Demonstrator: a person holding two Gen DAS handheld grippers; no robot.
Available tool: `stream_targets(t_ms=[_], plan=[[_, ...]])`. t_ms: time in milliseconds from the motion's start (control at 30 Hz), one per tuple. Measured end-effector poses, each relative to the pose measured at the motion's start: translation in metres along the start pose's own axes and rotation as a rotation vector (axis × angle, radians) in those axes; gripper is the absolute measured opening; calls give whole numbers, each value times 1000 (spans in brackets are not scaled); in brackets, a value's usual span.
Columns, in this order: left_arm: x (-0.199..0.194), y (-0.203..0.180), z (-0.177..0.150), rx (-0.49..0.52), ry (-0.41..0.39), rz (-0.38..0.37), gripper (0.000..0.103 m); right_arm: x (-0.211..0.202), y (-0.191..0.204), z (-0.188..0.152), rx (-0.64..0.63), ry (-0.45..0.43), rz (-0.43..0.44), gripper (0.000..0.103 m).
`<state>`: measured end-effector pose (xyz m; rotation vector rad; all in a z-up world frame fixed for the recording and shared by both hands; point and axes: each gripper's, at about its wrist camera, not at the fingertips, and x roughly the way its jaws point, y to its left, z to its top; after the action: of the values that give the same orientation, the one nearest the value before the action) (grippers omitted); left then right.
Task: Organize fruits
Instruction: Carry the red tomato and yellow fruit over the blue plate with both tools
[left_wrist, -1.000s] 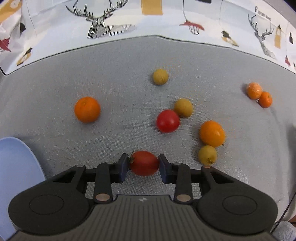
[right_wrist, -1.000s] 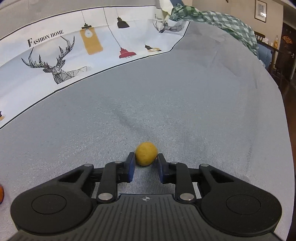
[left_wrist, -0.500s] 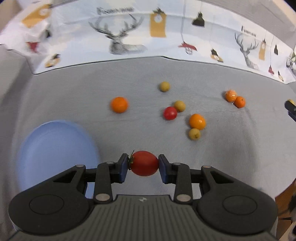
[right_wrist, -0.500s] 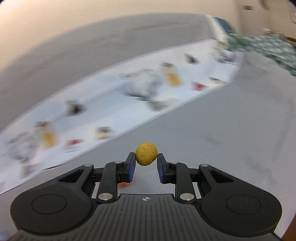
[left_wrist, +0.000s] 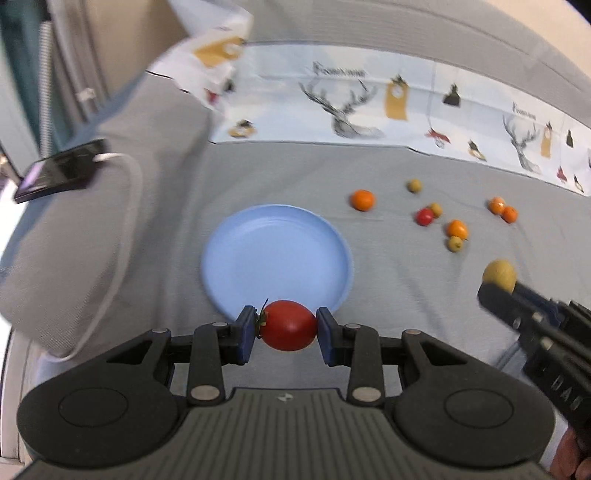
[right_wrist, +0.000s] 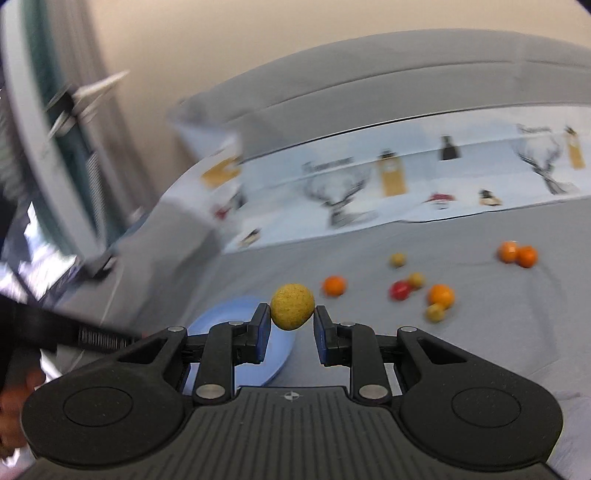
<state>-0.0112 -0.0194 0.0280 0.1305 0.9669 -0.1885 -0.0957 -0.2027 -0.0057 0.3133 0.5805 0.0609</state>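
The light is soft and even. Both pictures bend at the edges. The left side is blurry in each, worst in the right wrist view.

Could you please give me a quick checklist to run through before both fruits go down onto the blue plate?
1. Left tongs clamped on the red tomato: ok.
2. Right tongs clamped on the yellow fruit: ok.
3. Blue plate free of fruit: ok.
4. Tomato over the plate's near rim: ok.
5. Yellow fruit over the plate: not ok, off to its right side.
6. Room for both tongs over the plate together: cannot tell.
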Motion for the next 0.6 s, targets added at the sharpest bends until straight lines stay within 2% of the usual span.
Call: stream_targets(t_ms=[100,267,600], plan=[[-15,17,-18,-30,-23,9,39,-6,27,-10,-73,40,10,27],[-26,40,-36,-76,-34,-30,39,-12,46,-15,-77,89,2,27],[-28,55,-42,-101,-67,-79,39,-12,65,-15,-139,102,-33,27]])
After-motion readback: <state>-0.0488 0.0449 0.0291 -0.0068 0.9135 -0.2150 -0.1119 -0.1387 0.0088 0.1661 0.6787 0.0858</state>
